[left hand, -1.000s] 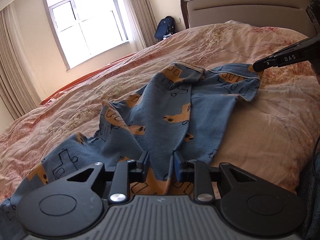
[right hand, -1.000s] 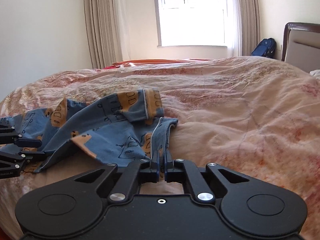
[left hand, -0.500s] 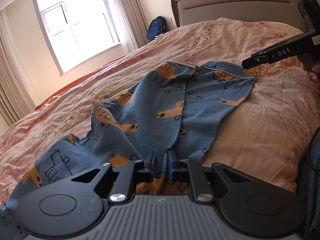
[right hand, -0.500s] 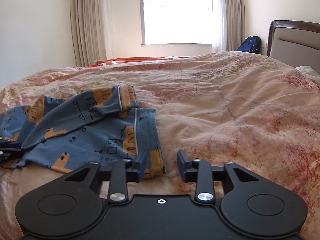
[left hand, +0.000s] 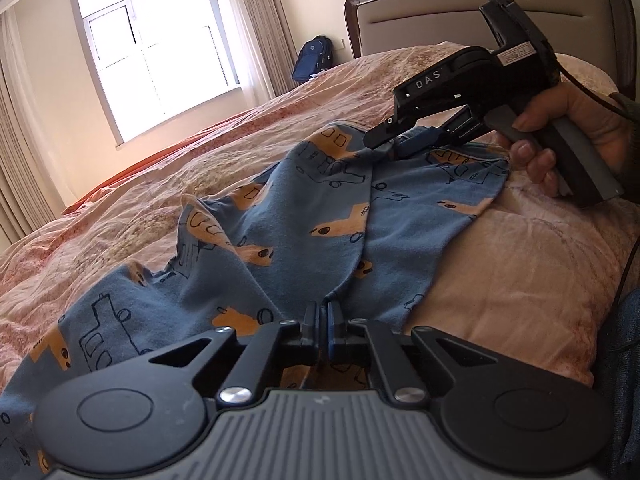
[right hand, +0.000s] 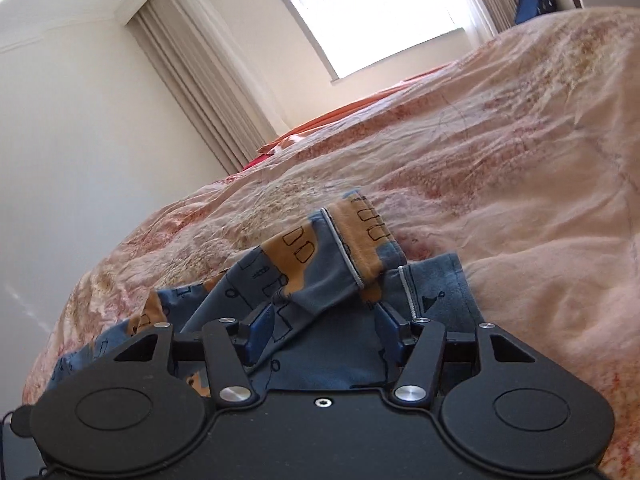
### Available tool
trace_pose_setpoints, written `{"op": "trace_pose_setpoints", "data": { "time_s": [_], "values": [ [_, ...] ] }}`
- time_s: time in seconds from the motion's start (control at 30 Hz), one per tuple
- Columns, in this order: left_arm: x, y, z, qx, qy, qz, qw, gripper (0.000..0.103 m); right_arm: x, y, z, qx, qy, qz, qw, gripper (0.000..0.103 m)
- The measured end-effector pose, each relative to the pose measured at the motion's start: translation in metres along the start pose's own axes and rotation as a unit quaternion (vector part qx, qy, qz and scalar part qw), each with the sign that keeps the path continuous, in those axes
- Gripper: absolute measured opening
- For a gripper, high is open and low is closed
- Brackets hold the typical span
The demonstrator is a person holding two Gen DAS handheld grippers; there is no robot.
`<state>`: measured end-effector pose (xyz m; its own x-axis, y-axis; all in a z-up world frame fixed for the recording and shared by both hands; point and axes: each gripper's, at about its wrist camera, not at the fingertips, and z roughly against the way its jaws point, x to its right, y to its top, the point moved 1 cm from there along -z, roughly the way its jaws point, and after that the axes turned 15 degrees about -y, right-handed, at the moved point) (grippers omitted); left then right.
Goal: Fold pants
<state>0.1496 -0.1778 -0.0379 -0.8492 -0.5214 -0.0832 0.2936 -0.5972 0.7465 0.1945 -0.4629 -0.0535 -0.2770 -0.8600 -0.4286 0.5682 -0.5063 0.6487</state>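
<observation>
A: Where are the pants [left hand: 304, 236]?
B: Spread on the quilt [left hand: 500, 272], running from 7 o'clock up to 1 o'clock in the left wrist view. The near edge bunches at the left claw [left hand: 323, 330], whose jaws are pressed together on a pinch of the blue cloth.

A: And the right claw [right hand: 322, 330]?
B: Jaws spread wide, cloth lying between them but not pinched. A folded cuff with a grey seam rises just past it at 12 o'clock.

A: Open room?
B: Bare quilt from 1 to 4 o'clock in the right wrist view, and at 3 to 4 o'clock in the left one. The headboard [left hand: 480, 12] bounds the bed at 1 o'clock; window [left hand: 156, 56] and curtains [left hand: 248, 20] sit at 11.

A: Any writing?
B: "DAS" in white on the right claw's body, seen from the left wrist. A small pale label further back is too blurred to read. A hand [left hand: 572, 120] grips its handle.
</observation>
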Motion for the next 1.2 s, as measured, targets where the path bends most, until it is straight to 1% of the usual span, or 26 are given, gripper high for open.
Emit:
{"op": "trace_pose_setpoints", "data": {
  "time_s": [0.03,0.13,0.17,0.2,0.23,0.3,0.4,0.5,0.57,0.63,0.7,0.77,0.83,0.93,1.0,1.1,1.2],
  "values": [
    [-0.001,0.001,0.0,0.001,-0.002,0.005,1.0,0.001,0.002,0.003,-0.006,-0.001,-0.001,-0.02,1.0,0.051],
    [-0.004,0.003,0.004,0.008,-0.006,0.019,0.9998,0.0,0.006,0.011,-0.015,0.005,-0.008,-0.07,0.997,0.041],
    [-0.005,0.003,0.006,0.008,-0.006,0.022,0.9997,0.0,0.008,0.014,-0.017,0.007,-0.016,-0.087,0.996,0.031],
    [-0.005,0.004,0.007,0.01,-0.005,0.024,0.9997,0.0,0.009,0.016,-0.018,0.01,-0.021,-0.095,0.995,0.014],
    [-0.005,0.005,0.009,0.013,-0.003,0.024,0.9996,0.0,0.008,0.019,-0.018,0.015,-0.024,-0.097,0.995,0.011],
    [-0.005,0.007,0.014,0.02,0.0,0.025,0.9995,0.0,0.002,0.024,-0.012,0.035,-0.024,-0.085,0.995,0.008],
    [-0.005,0.01,0.022,0.032,0.002,0.03,0.999,0.0,-0.01,0.031,0.014,0.083,-0.027,-0.046,0.995,0.007],
    [-0.003,0.012,0.034,0.047,-0.007,0.033,0.9983,0.0,-0.014,0.031,0.048,0.122,-0.031,-0.009,0.992,0.007],
    [0.001,0.013,0.04,0.056,-0.018,0.032,0.9978,0.0,-0.01,0.024,0.078,0.148,-0.047,0.018,0.988,0.007],
    [0.005,0.011,0.041,0.055,-0.023,0.027,0.9978,0.0,-0.001,0.01,0.1,0.159,-0.061,0.031,0.985,0.007],
    [0.01,0.007,0.039,0.048,-0.025,0.022,0.9983,0.0,0.009,-0.006,0.114,0.155,-0.075,0.036,0.984,0.007],
    [0.013,0.002,0.033,0.037,-0.022,0.02,0.9989,0.0,0.022,-0.024,0.121,0.139,-0.09,0.036,0.985,0.007],
    [0.014,-0.003,0.03,0.031,-0.021,0.026,0.9989,0.0,0.034,-0.039,0.115,0.115,-0.1,0.025,0.988,0.007],
    [0.015,-0.006,0.03,0.029,-0.02,0.032,0.9989,0.0,0.047,-0.055,0.105,0.091,-0.109,0.009,0.99,0.007],
    [0.015,-0.006,0.031,0.029,-0.018,0.03,0.999,0.0,0.049,-0.061,0.103,0.084,-0.109,0.003,0.99,0.007],
    [0.015,-0.006,0.03,0.024,-0.019,0.028,0.9991,0.0,0.049,-0.064,0.101,0.085,-0.109,-0.003,0.99,0.007],
    [0.013,-0.009,0.025,0.021,-0.019,0.033,0.9991,0.0,0.048,-0.065,0.099,0.083,-0.117,0.008,0.99,0.008]
  ]
}}
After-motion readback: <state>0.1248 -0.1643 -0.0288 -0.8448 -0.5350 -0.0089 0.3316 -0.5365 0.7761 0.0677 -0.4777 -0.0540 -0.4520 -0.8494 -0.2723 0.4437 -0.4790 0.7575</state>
